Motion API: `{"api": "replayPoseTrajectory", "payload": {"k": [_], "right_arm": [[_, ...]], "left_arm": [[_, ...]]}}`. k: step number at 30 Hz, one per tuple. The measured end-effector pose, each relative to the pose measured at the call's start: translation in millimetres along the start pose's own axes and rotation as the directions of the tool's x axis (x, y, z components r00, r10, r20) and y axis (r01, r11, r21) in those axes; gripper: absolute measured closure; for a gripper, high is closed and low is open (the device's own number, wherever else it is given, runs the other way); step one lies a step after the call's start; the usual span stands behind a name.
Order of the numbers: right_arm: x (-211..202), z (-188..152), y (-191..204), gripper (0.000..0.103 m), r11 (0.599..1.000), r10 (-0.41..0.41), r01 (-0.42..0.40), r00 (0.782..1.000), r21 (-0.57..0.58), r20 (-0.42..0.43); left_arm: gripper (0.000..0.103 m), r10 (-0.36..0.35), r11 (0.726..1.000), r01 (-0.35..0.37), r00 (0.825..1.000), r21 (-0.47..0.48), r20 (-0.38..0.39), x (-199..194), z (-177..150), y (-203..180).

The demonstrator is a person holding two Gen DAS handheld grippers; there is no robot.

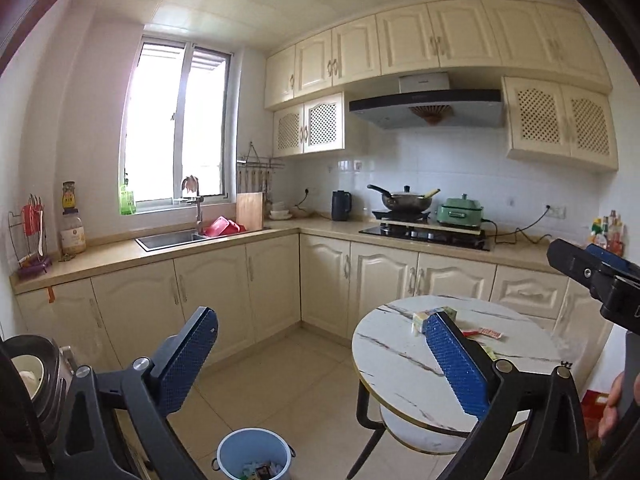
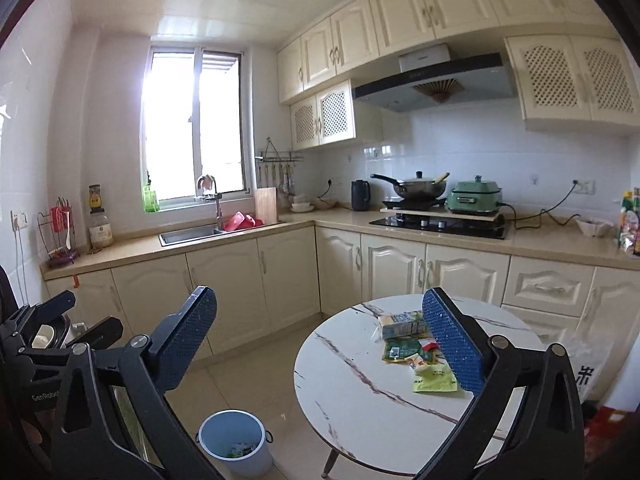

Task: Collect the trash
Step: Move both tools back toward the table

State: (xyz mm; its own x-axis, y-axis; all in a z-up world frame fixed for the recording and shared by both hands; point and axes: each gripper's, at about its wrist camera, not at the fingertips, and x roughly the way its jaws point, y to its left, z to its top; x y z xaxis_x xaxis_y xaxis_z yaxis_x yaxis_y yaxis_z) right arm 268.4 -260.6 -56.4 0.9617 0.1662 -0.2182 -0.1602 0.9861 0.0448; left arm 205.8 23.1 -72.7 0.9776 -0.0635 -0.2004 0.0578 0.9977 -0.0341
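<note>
A round white marble table (image 2: 360, 392) holds trash: a drink carton (image 2: 400, 324), a green wrapper (image 2: 400, 350), a yellow-green wrapper (image 2: 434, 380) and a small red packet (image 2: 429, 344). In the left wrist view the carton (image 1: 434, 316) and a red wrapper (image 1: 486, 334) show on the table (image 1: 400, 360). A blue bin (image 2: 234, 444) with some trash inside stands on the floor left of the table; it also shows in the left wrist view (image 1: 254, 456). My left gripper (image 1: 320, 356) is open and empty above the floor. My right gripper (image 2: 320, 348) is open and empty, its right finger over the wrappers.
Cream cabinets and a counter run along the back with a sink (image 2: 188, 234), a hob with a wok (image 2: 418, 188) and a green cooker (image 2: 474, 196). A white plastic bag (image 2: 586, 364) hangs right of the table. An appliance (image 1: 32, 380) stands at the far left.
</note>
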Motion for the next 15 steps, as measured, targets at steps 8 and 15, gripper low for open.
{"api": "replayPoseTrajectory", "payload": {"k": [8, 15], "right_arm": [[-46, 7, -4, 0.000, 1.000, -0.028, 0.027, 0.999, 0.008, 0.021], [-59, 9, -7, 0.000, 0.999, -0.035, 0.035, 0.999, 0.008, 0.038]], "left_arm": [[0.001, 0.017, 0.999, -0.018, 0.999, 0.028, 0.046, -63, -9, -32], [0.001, 0.015, 0.999, -0.017, 0.997, 0.031, 0.077, -80, -21, -52]]}}
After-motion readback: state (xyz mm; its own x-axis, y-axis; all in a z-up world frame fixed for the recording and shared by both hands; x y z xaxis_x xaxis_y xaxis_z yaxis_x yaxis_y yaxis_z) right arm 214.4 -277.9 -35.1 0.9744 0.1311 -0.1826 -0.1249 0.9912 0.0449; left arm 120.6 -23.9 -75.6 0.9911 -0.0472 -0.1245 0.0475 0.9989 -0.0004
